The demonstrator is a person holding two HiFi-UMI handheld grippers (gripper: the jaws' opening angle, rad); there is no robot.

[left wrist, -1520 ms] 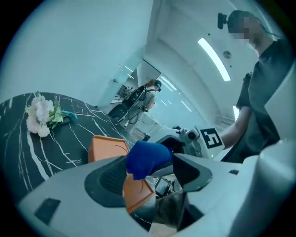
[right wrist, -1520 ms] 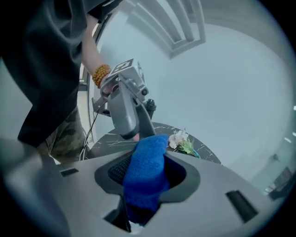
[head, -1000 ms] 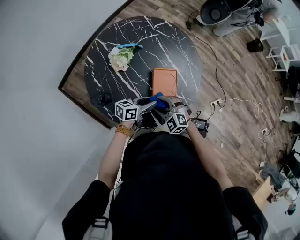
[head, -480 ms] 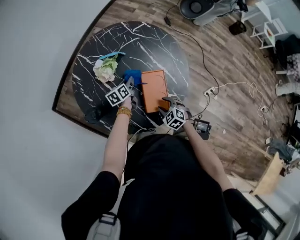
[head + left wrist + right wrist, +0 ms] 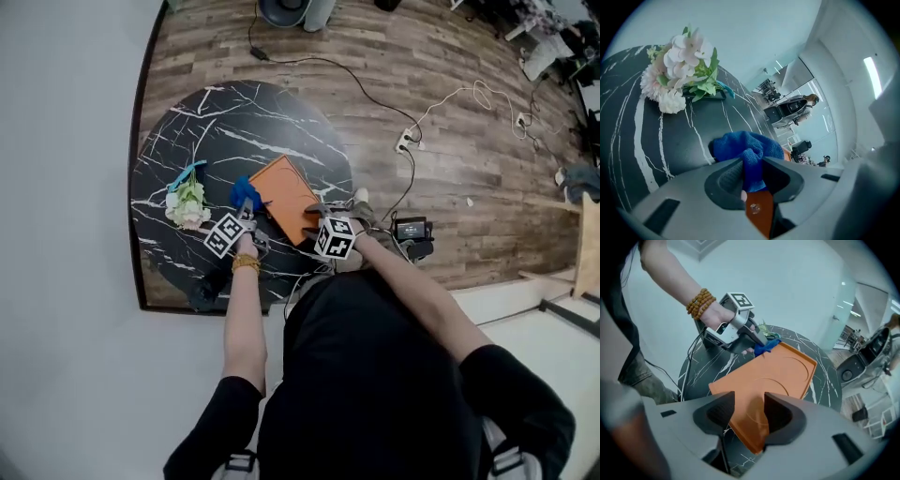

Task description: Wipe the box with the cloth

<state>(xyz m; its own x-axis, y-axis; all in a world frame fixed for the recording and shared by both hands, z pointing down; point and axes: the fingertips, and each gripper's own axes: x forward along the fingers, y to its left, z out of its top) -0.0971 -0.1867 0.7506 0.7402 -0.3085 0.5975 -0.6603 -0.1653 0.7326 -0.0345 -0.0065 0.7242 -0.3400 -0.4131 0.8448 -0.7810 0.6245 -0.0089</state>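
**Cloth pinched at the box edge; right jaws spread over the near corner**

The person's two forearms reach out from black sleeves over the near rim of the round black marble table (image 5: 216, 122). The left wrist carries a bead bracelet (image 5: 246, 264).

The right gripper (image 5: 314, 212) points steeply down at the near corner of the orange box (image 5: 286, 192). Its jaws stand spread. The corner shows between them, and the pads do not press on it.

The left gripper (image 5: 246, 212) pinches the blue cloth (image 5: 243, 191). A fold of cloth sits clamped between its pads, and the rest bunches ahead of the fingertips. The bunched cloth lies at the box's left edge, touching it.

The box lies flat near the middle of the table, turned diagonally to the person.

Beyond the cloth, apart from the box, a bunch of white and pink flowers (image 5: 187, 204) lies on the table top.

Past the table, the wood-pattern floor (image 5: 450, 94) carries a white power strip (image 5: 405, 142) and trailing cables.
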